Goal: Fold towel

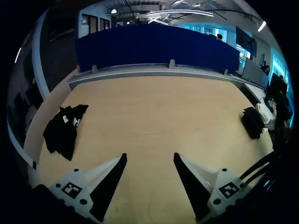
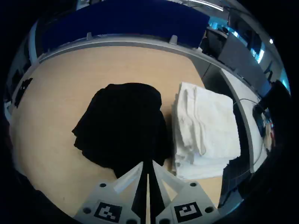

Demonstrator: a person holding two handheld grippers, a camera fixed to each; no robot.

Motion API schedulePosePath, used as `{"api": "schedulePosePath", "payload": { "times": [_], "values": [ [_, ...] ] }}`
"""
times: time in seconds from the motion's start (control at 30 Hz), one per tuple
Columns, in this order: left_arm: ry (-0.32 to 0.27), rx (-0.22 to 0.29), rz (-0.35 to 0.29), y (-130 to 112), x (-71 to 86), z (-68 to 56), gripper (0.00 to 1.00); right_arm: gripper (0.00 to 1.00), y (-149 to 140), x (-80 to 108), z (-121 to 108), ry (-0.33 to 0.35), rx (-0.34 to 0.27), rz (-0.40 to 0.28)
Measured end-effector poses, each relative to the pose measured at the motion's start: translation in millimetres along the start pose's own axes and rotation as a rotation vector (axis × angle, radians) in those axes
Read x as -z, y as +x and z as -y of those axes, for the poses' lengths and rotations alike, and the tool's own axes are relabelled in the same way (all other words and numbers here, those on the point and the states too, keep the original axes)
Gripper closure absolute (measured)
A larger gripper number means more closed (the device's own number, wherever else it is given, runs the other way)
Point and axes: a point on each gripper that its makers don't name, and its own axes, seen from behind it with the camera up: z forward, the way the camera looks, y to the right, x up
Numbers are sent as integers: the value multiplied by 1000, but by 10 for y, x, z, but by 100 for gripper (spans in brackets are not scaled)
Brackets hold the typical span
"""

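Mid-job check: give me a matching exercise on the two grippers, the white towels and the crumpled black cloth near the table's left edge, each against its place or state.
Things
1. left gripper
2. right gripper
3. white towels
4. crumpled black cloth

Places or states
A. folded stack just right of the black pile
B. jaws wide apart over bare table
C. loose heap near the table's left edge, in the left gripper view
D. jaws almost together at the black pile's near edge

Pairs: 1-B, 2-D, 3-A, 4-C
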Motion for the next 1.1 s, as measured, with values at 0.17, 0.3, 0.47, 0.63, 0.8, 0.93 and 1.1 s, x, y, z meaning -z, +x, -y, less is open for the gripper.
{"api": "schedulePosePath", "payload": {
  "times": [0.17, 0.3, 0.47, 0.63, 0.8, 0.93, 1.1],
  "values": [
    [0, -10, 1, 4, 8, -1, 7, 94, -39, -111, -35, -26, -47, 10],
    [-2, -10, 0, 14, 11, 0, 7, 93, -43, -159, -39, -43, -64, 17],
    [-3, -11, -2, 30, 19, 5, 7, 92, -31, -163, -25, -58, -63, 8],
    [-2, -10, -5, 33, 31, 22, 7, 73, 2, -80, -30, -72, -90, -31],
    [-4, -1, -8, 34, 29, 38, 7, 43, 30, 33, -37, -84, -112, -78],
    [-6, -1, -8, 24, 23, 40, 7, 25, 31, 104, -44, -97, -114, -100],
    [-10, -5, -10, 22, 28, 23, 7, 4, 38, 153, -34, -108, -114, -113]
  ]
}}
